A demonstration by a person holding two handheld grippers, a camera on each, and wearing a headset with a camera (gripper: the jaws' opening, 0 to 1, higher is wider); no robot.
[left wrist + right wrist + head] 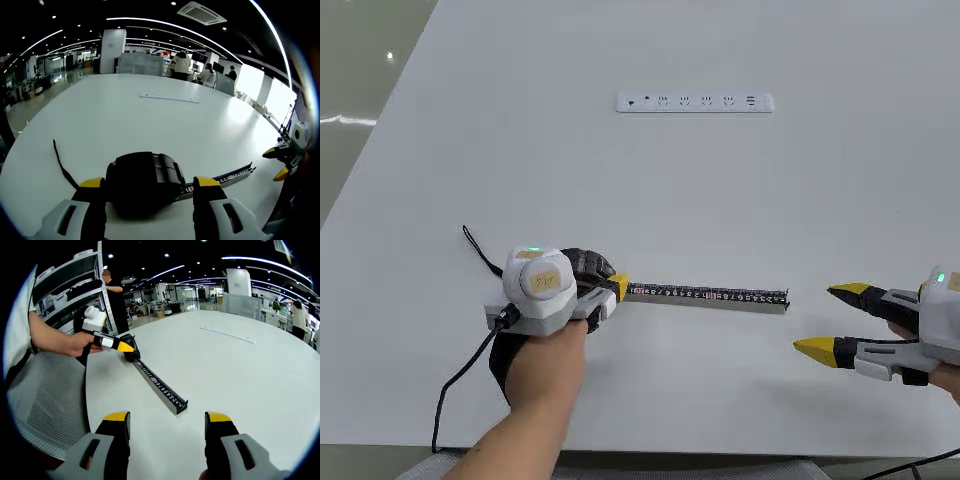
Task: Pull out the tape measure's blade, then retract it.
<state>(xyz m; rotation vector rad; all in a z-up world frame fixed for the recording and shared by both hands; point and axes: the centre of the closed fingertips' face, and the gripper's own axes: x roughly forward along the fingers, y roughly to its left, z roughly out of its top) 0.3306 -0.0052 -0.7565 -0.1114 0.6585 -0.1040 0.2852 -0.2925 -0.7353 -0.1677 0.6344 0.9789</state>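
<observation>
Two parts make up the tape measure: a black case (pixel 145 180) and a blade (pixel 705 294) that lies drawn out flat on the white counter (pixel 620 180), pointing to the right. The left gripper (pixel 149 182) has its jaws clenched on the case from both sides. The right gripper (pixel 833 320) hangs just beyond the blade's free end, apart from it, jaws released with nothing between them. The case looks hard, compact and fairly heavy for its size, and its ribbed body should give a sure hold where it is pinched now. The blade is another matter – thin, smooth, springy metal, likely stiff only while it keeps its curve and apt to kink if bent sideways. The best place to take it is probably the end hook (pixel 785 300), pinched flat from above and below. The spring inside may snap the blade back, so it wants guiding home, not letting go. A thin black strap (pixel 478 250) trails from the case to the left, a cable (pixel 460 385) runs off the near edge, and a power strip (pixel 695 102) lies well apart at the far side. None of them stands between the right jaws and the hook.
</observation>
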